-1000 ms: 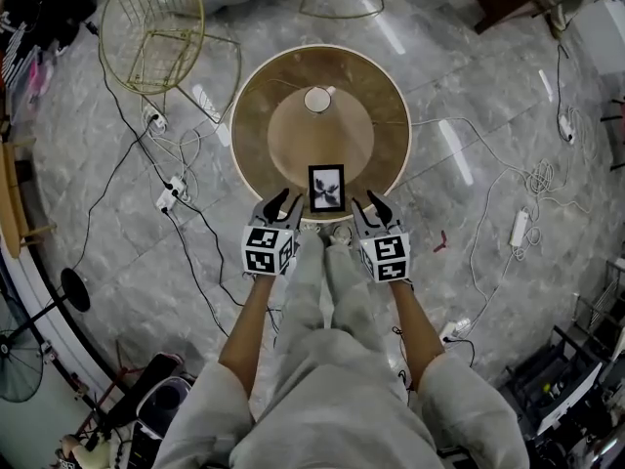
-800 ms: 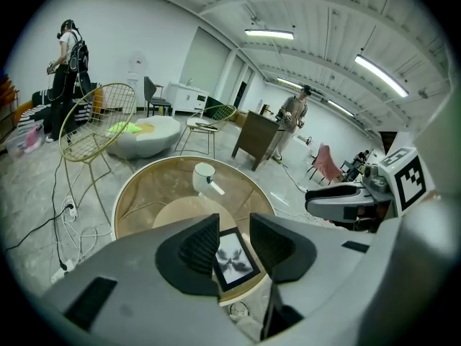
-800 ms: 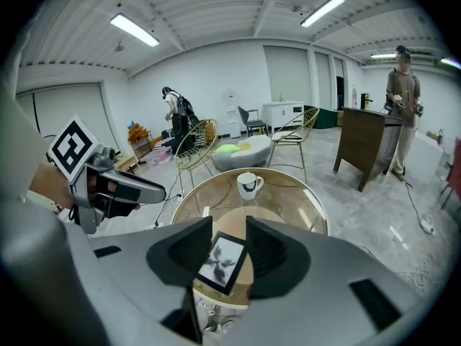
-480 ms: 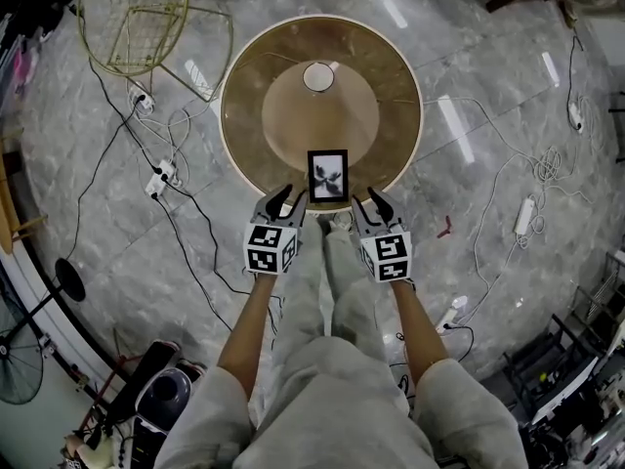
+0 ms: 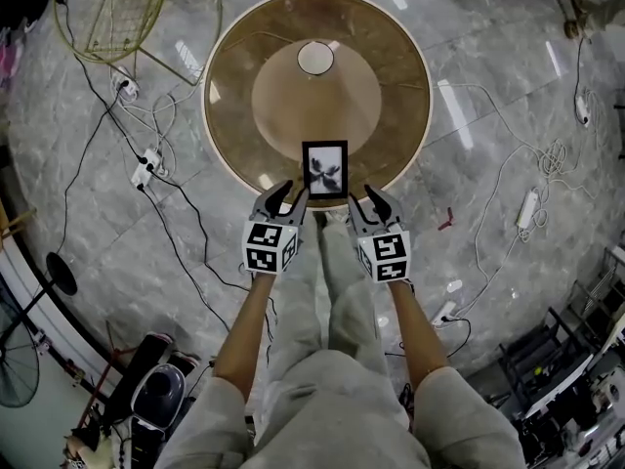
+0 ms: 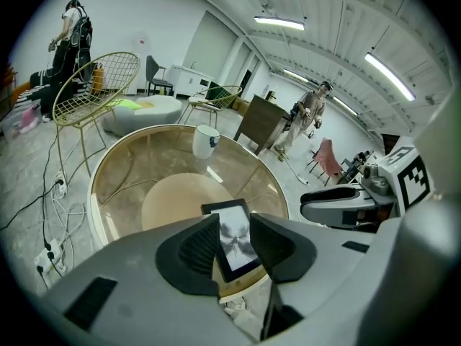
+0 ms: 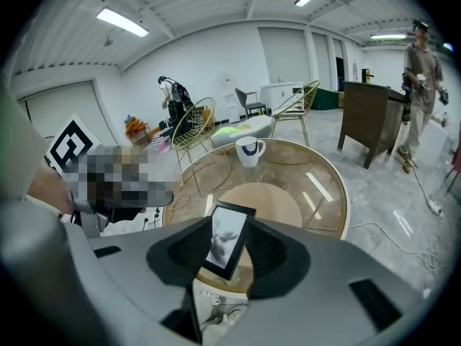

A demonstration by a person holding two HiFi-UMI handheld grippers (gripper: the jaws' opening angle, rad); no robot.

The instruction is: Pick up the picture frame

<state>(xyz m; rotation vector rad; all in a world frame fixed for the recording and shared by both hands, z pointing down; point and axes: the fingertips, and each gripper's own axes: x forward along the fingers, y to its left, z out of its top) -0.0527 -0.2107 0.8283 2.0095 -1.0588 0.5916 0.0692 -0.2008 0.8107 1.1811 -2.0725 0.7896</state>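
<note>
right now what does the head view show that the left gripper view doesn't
Only the head view: the person's forearms and pale trousers, and a black floor fan. Only the left gripper view: white ceiling strip lights and a dark wooden cabinet. Both: the black rectangular picture frame on the round glass table, the white mug, the gold wire chair, and the left tongs and right tongs, open.

A big studio-like hall: ceiling strip lights, power strips and cables across marble floor.
</note>
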